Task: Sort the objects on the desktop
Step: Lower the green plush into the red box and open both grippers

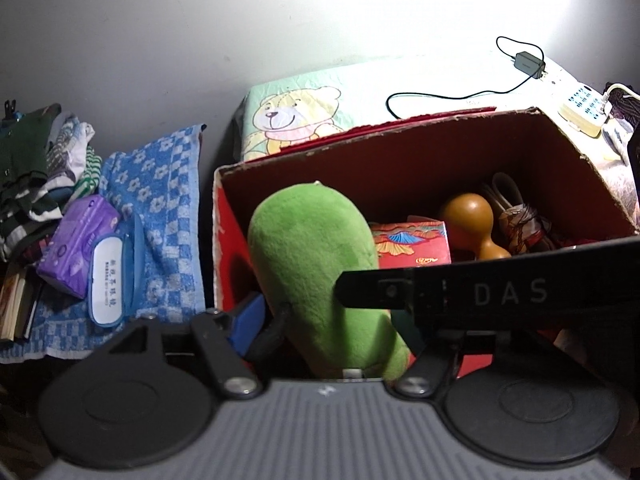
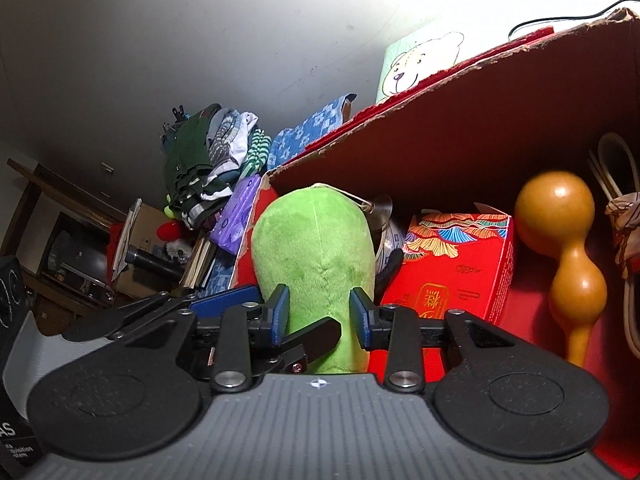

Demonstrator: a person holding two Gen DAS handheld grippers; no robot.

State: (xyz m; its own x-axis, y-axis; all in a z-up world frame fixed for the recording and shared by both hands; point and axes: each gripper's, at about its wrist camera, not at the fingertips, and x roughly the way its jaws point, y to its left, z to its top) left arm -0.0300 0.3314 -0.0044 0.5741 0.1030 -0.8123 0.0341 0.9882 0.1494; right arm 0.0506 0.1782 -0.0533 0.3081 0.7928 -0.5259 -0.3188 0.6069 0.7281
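A green plush toy [image 1: 312,264] stands upright at the left end of an open red cardboard box [image 1: 400,136]. My left gripper [image 1: 336,320] is open wide around the toy's base. Its blue left finger [image 1: 248,320] shows, while the right gripper's black body [image 1: 480,292] hides the other finger. In the right wrist view my right gripper [image 2: 320,312] is shut on the plush toy [image 2: 316,240], blue pads pressed against both sides low down. One left-gripper finger [image 2: 316,332] crosses in front of the toy.
The box also holds a red patterned carton [image 1: 412,244], a wooden gourd [image 1: 472,220] and a bundled item [image 1: 520,220]. Left of it lie a blue checked towel [image 1: 160,208], a purple tissue pack [image 1: 76,240], a glasses case [image 1: 108,280] and piled clothes [image 1: 36,168]. Behind are a bear-print pad [image 1: 296,116] and a power strip [image 1: 584,108].
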